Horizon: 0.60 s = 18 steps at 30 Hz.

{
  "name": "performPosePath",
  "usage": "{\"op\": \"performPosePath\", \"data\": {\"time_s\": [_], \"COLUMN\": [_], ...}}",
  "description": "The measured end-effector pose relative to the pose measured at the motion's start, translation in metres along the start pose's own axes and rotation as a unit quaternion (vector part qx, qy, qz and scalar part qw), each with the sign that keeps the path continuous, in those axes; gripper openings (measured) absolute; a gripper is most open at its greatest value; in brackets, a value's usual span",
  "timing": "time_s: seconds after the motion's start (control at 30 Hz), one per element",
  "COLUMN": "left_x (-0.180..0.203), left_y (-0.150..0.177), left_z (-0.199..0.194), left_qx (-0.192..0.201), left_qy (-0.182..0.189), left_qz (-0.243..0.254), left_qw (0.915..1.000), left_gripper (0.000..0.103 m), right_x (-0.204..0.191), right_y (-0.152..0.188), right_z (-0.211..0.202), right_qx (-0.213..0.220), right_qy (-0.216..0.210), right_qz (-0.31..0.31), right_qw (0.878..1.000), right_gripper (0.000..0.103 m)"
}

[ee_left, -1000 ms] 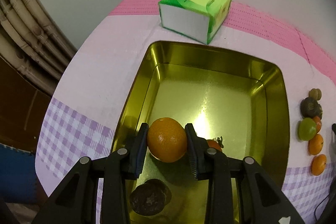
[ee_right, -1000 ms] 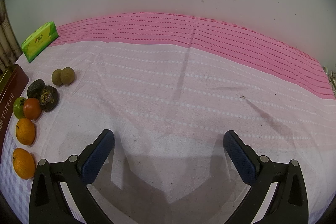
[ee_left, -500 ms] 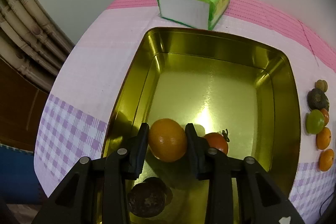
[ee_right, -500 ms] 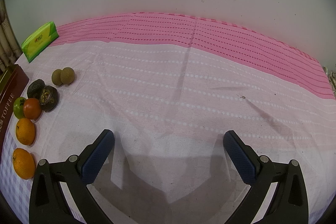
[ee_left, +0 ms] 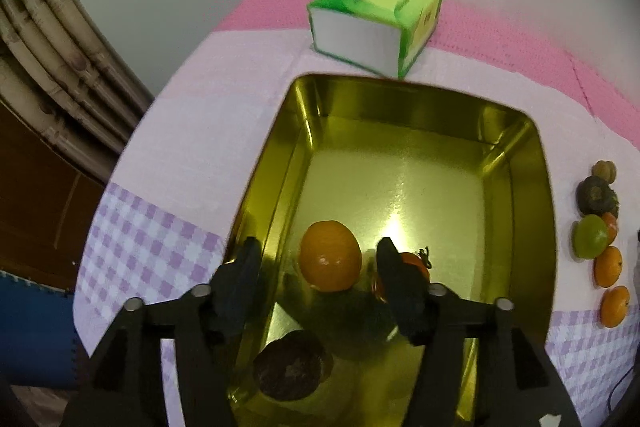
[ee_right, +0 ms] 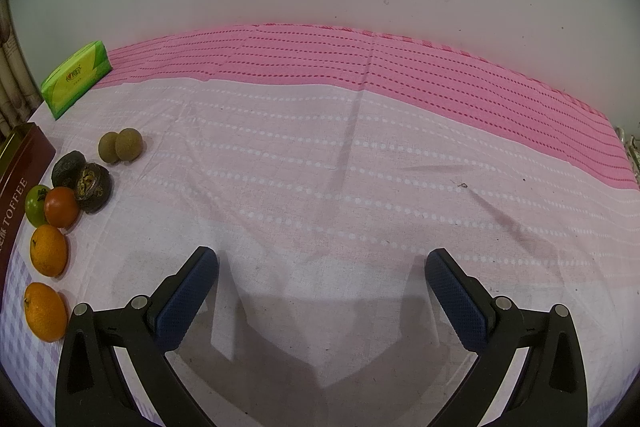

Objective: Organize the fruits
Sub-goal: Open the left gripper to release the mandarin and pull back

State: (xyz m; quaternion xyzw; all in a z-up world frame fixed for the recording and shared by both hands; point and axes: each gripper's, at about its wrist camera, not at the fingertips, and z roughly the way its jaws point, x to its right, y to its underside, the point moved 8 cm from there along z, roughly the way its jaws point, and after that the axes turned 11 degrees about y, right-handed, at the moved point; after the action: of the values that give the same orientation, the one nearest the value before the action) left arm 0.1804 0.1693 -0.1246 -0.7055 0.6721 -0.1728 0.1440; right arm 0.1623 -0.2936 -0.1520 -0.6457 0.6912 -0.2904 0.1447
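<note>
Left wrist view, nearest first: the left gripper (ee_left: 316, 259) hangs over the near end of the gold tin (ee_left: 544, 227), and its jaws have just been opening, so the pads now stand clear on either side of the orange (ee_left: 330, 255), which sits between them on the tin's floor with a gap showing at each side. Closer in, under the left finger, lies a dark wrinkled fruit (ee_left: 290, 367), and a small red tomato (ee_left: 414, 263) with a stem peeks out behind the right finger. The orange looks firm, round and fairly light, with a pebbled peel that should give the pads decent purchase; being a ball on smooth, shiny metal, it will probably roll at a nudge, so any new hold is best taken across its widest part, squarely from both sides. The tomato is likely the softest and most easily bruised piece, wanting only a gentle squeeze. Further out, beyond the tin's right wall, a row of fruits waits on the pink cloth (ee_left: 224, 99), and a green tissue box (ee_left: 376, 23) stands past the tin's far rim. In the right wrist view the right gripper (ee_right: 322, 269) hovers with fingers spread wide and nothing between them, over bare cloth. To its left the row runs away from the camera: two mandarins (ee_right: 46, 281), a red tomato and a green fruit (ee_right: 36, 203) touching, two dark wrinkled fruits (ee_right: 82, 177), then two small brown round ones (ee_right: 120, 145), all just beside the tin's maroon outer side.
</note>
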Motion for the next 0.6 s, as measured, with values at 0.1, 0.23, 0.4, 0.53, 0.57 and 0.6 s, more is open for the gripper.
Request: {"op": "performPosePath", "data": {"time_s": [0.1,0.23,0.4,0.53,0.57,0.6], "left_x": [0.003,0.003,-0.001,-0.007,-0.008,-0.011], "left_y": [0.000,0.002,0.016,0.028,0.031,0.034], "left_z": [-0.016,-0.038,-0.055,-0.065,-0.067,-0.070], "left_qx": [0.016,0.036,0.050,0.052,0.053,0.054], "left_qy": [0.007,0.017,0.022,0.021,0.021,0.019], "left_qz": [-0.003,-0.015,-0.034,-0.047,-0.050,-0.055], "left_qw": [0.9998,0.9991,0.9979,0.9973,0.9971,0.9968], "left_gripper": [0.066,0.075,0.078,0.078,0.078,0.079], "right_x": [0.000,0.000,0.000,0.000,0.000,0.000], "right_y": [0.000,0.000,0.000,0.000,0.000,0.000], "right_z": [0.000,0.000,0.000,0.000,0.000,0.000], "right_qx": [0.000,0.000,0.000,0.000,0.000,0.000], "right_qy": [0.000,0.000,0.000,0.000,0.000,0.000], "right_qz": [0.000,0.000,0.000,0.000,0.000,0.000], "right_qw": [1.000,1.000,1.000,1.000,1.000,1.000], "right_gripper": [0.103,0.103,0.103,0.103,0.103,0.103]}}
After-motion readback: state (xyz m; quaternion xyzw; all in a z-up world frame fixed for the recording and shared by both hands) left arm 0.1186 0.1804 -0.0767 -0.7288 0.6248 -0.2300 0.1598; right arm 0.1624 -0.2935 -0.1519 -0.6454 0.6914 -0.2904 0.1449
